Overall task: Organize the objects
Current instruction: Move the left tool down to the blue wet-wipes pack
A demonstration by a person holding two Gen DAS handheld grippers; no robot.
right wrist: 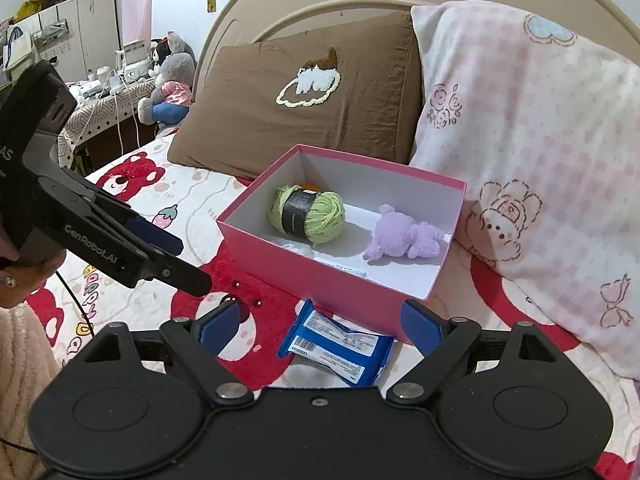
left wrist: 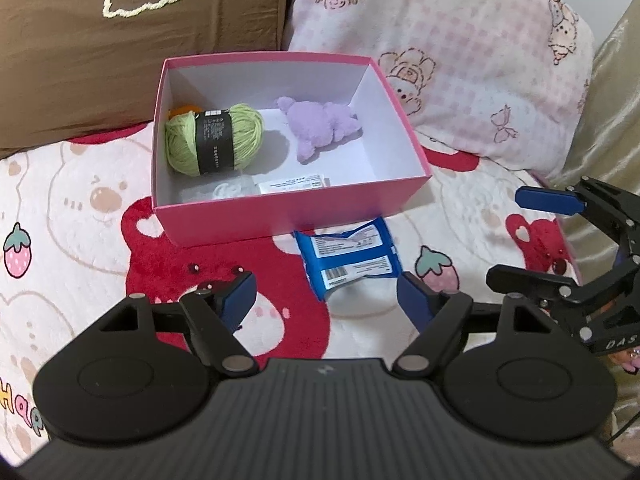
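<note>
Blue packet lies just before the pink box, long axis skewed; right gripper nearer, jaws wide, empty; left gripper likewise.

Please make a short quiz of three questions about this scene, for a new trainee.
1. True or false: the blue packet lies inside the pink box.
2. Which thing is in the box? A) green yarn ball B) scissors C) cup
3. Fill in: the purple plush toy lies in the box to the ____ of the yarn, in both views.

Key: 1 false, it lies on the blanket in front of the box; 2 A; 3 right.
</note>
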